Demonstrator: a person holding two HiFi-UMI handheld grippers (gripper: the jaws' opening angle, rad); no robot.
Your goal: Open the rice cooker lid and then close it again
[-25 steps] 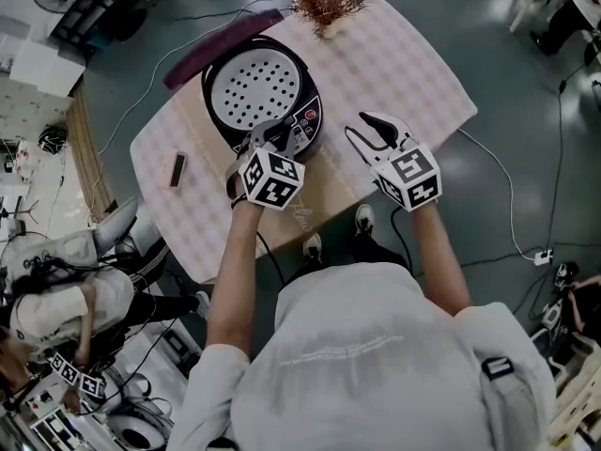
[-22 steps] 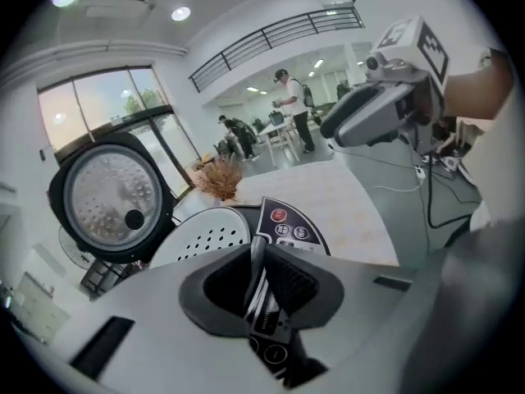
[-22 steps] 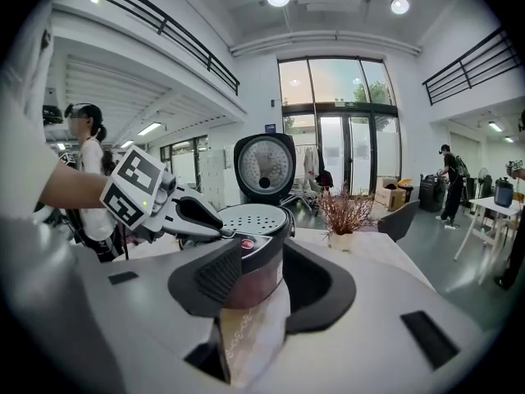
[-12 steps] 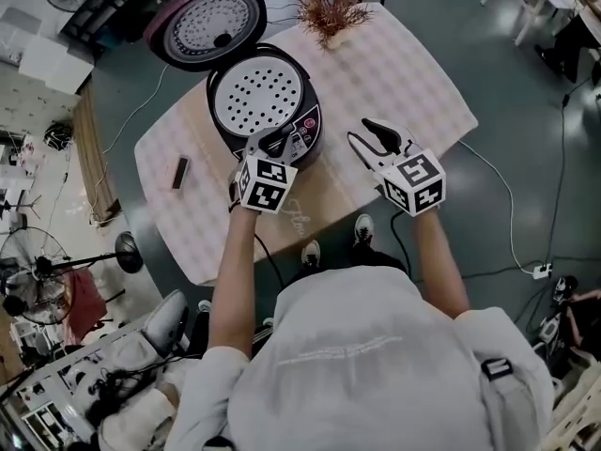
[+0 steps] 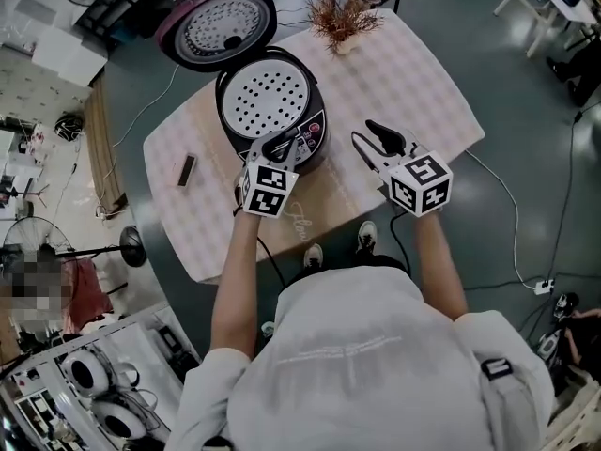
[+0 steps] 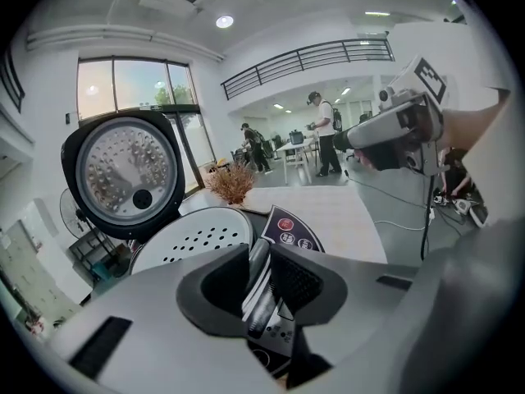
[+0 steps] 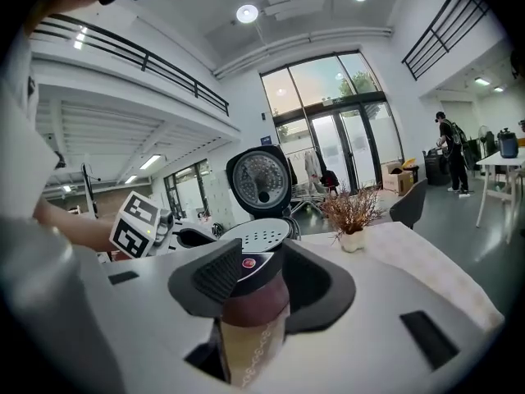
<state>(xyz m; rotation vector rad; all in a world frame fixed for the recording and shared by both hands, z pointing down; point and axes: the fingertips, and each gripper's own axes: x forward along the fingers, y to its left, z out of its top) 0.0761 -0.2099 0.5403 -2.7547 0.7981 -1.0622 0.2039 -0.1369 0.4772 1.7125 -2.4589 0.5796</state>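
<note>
The rice cooker (image 5: 272, 111) stands on the table with its lid (image 5: 216, 22) swung fully up behind it, baring the white perforated inner plate (image 6: 197, 236). My left gripper (image 5: 275, 145) is at the cooker's front, by the control panel (image 6: 291, 228). Its jaws have just been opening, and the silver release latch (image 6: 261, 277) sits in the narrow gap between them. My right gripper (image 5: 376, 139) hovers to the right of the cooker, open and holding nothing. In the right gripper view the cooker (image 7: 254, 294) and its raised lid (image 7: 261, 179) lie straight ahead.
A vase of dried plant (image 5: 343, 17) stands behind the cooker on the checked tablecloth (image 5: 413, 83). A small dark bar (image 5: 187, 169) lies at the table's left. Cables run over the floor, and people stand far off (image 6: 324, 134).
The lid has swung from low over the pot to fully upright behind it. My left gripper's jaws have widened at the front latch. The right gripper has barely moved.
</note>
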